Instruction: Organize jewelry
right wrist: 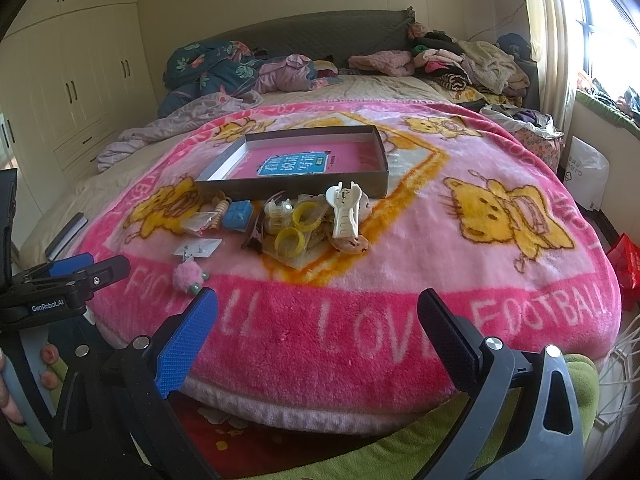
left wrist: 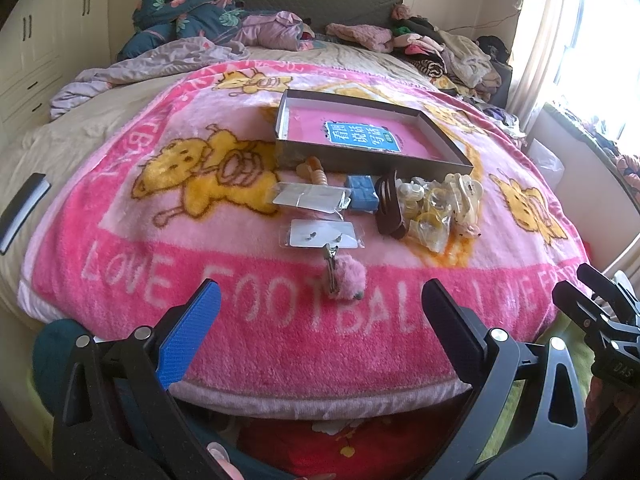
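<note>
A shallow grey box [left wrist: 372, 162] with a pink book inside lies on the pink blanket, also seen in the right wrist view as the box [right wrist: 296, 189]. In front of it lies a heap of jewelry: an earring card [left wrist: 322, 234], a blue case [left wrist: 362, 194], a brown claw clip [left wrist: 390, 208], a white claw clip [right wrist: 344, 212], yellow rings [right wrist: 290, 238] in a bag. A pink pompom clip [left wrist: 346, 280] lies nearest. My left gripper [left wrist: 320, 288] hovers open just short of the pompom clip. My right gripper [right wrist: 318, 296] is open over the blanket's front edge, holding nothing.
The pink blanket [right wrist: 400, 320] covers a bed, with piles of clothes [left wrist: 452, 56] at the far side. A dark flat object [left wrist: 24, 212] lies at the left edge. A wardrobe [right wrist: 80, 80] stands left, a window and curtain right. A hand [right wrist: 24, 376] holds the left gripper's handle.
</note>
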Demonstrator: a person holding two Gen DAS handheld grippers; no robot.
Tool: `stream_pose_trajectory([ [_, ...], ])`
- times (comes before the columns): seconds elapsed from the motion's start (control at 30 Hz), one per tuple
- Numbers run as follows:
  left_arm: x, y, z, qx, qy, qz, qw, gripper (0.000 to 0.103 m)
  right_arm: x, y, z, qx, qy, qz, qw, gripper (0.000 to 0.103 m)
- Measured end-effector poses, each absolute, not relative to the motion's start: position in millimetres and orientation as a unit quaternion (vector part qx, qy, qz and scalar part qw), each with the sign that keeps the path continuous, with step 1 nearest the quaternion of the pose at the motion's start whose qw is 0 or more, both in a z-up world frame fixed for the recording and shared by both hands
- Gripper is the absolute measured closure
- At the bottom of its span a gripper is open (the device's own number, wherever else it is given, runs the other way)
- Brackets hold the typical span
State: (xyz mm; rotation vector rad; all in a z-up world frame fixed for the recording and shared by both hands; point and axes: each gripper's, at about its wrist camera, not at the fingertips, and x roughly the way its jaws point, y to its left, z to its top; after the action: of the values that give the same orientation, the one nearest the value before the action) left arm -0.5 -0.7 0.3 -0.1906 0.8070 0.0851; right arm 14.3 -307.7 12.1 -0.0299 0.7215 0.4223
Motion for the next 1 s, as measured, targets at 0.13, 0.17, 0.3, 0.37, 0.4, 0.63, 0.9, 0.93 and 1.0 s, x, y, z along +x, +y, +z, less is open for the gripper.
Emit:
stream_pose_trajectory([
  [0.13, 1, -3, 3, -0.092, 0.392, 0.042, 0.915, 0.009, 16, -305, 13, -0.014, 0.351, 0.206, 0.913, 0.004],
  [0.17, 3, -2, 4, -0.091, 0.392, 0.043, 0.914, 0.009, 15, -306, 13, -0.015, 0.351, 0.206, 0.913, 0.004],
  [0.3, 2, -2, 4, -0.092, 0.392, 0.042, 0.915, 0.009, 16, -302, 12, -0.014, 0.352, 0.206, 0.913, 0.004],
  [0.37, 3, -3, 4, -0.092, 0.392, 0.041, 0.915, 0.009, 16, -302, 12, -0.013, 0.352, 0.207, 0.913, 0.004],
  [0.4, 3, -3, 4, -0.091, 0.392, 0.041, 0.914, 0.009, 16, -302, 12, -0.014, 0.352, 0.207, 0.913, 0.004],
  [0.63, 7, 1, 7, -0.092, 0.389, 0.043, 0.916, 0.009, 17, -303, 12, -0.013, 0.352, 0.207, 0.913, 0.004],
  [0.9, 13, 11, 1, -0.1, 0.389, 0.045, 0.915, 0.009, 27, -306, 5, -0.012, 0.357, 0.205, 0.911, 0.004],
  [0.93, 13, 12, 2, -0.101, 0.387, 0.048, 0.915, 0.009, 27, -305, 4, -0.014, 0.358, 0.206, 0.911, 0.004],
  [1.0, 12, 16, 2, -0.104, 0.386, 0.051, 0.915, 0.009, 29, -307, 5, -0.012, 0.358, 0.207, 0.91, 0.004],
])
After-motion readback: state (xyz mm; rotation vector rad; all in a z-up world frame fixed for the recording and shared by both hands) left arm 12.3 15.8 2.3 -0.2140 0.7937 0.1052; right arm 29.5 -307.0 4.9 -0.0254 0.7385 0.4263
